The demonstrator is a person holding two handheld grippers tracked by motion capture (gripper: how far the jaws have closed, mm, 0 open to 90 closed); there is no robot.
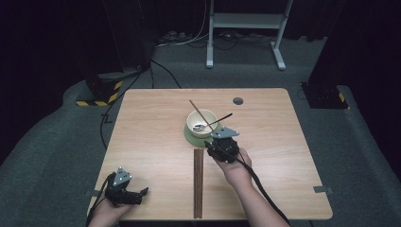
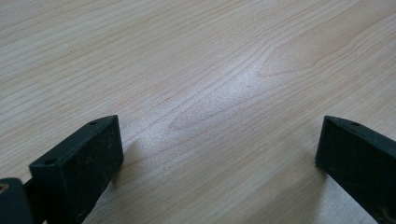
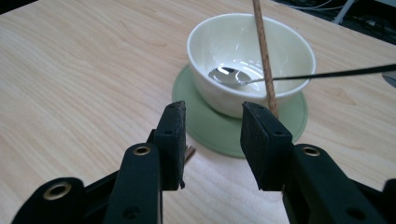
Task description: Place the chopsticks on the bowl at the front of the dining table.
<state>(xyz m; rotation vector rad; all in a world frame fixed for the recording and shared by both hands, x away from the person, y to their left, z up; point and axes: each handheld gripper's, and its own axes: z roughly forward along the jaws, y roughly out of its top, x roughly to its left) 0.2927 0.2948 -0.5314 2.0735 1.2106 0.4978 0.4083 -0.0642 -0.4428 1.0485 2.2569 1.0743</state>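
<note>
Round glossy bowl (image 3: 252,60), flat green saucer (image 3: 219,128)

Tabletop (image 2: 210,70): pale wood grain, smooth, slight sheen. Bowl (image 3: 280,51): glossy cream ceramic look. Saucer (image 3: 219,126) under it: matt green. Spoon (image 3: 233,77): shiny metal bowl, dark handle. Stick (image 3: 264,51) in bowl: brown, rough wood look. Right hand-held gripper (image 3: 210,135): matt black plastic, grainy pads (image 3: 173,140).

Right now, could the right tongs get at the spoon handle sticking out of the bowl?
Probably yes. The right tongs sit open just short of the bowl, and the dark spoon handle juts free over the rim. The chopstick leaning in the bowl stands close beside it.
</note>
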